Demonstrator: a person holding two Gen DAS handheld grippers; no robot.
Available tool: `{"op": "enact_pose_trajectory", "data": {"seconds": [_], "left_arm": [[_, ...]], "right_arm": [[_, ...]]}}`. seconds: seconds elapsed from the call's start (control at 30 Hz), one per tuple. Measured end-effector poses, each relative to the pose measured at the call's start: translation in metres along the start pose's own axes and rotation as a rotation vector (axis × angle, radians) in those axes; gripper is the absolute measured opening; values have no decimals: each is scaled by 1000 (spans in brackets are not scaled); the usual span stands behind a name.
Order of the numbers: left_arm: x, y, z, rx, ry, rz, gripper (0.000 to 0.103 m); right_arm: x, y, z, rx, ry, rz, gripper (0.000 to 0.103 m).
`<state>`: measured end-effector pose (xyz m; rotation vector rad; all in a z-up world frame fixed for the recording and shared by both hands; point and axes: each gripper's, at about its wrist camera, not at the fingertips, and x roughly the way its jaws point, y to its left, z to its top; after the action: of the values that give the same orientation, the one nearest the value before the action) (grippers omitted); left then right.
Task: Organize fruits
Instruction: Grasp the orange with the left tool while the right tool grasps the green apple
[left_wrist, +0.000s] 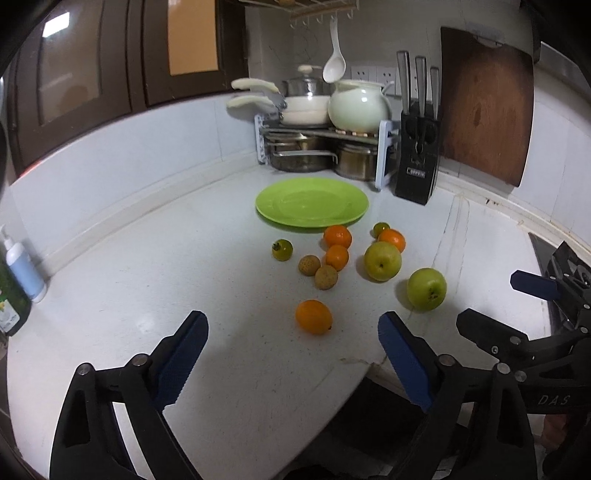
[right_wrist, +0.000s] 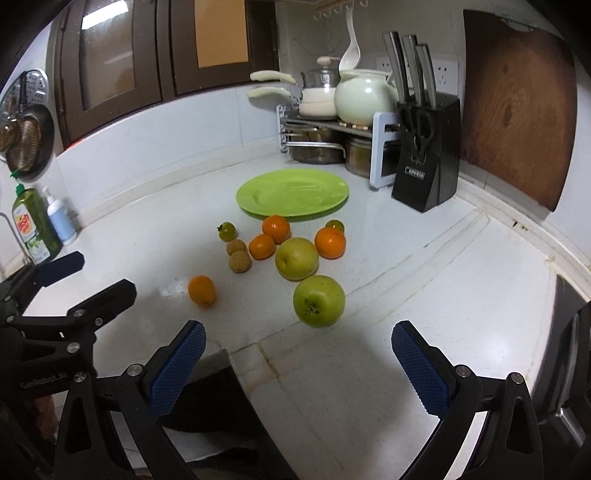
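Dim kitchen; light glares off the shiny white stone counter (right_wrist: 491, 343). Edges bend round and go dark.

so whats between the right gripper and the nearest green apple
Nothing: in the right wrist view only bare white countertop lies between the open right gripper and the nearest green apple.

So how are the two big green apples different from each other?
The near apple shows its dark blossom end; the far apple shows its stem dimple. The near apple is greener and lies alone; the far apple is yellower and sits beside an orange. Both are round, lying on the counter.
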<state>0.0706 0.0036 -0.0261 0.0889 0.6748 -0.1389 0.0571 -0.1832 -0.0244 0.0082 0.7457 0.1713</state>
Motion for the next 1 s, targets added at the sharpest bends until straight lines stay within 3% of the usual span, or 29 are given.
{"op": "enact_pose_trajectory", "data": {"seconds": [0.6, 0.8, 1.0], "left_arm": [[84, 12, 12, 97, 163, -181, 72], [98, 4, 10, 71, 213, -171, 62], [104, -1, 0, 60, 256, -166, 59]], "right_arm": [[68, -2, 19, 133, 145, -86, 88], [84, -10, 22, 114, 190, -54, 85], [93, -19, 24, 81, 231, 3, 83]]}}
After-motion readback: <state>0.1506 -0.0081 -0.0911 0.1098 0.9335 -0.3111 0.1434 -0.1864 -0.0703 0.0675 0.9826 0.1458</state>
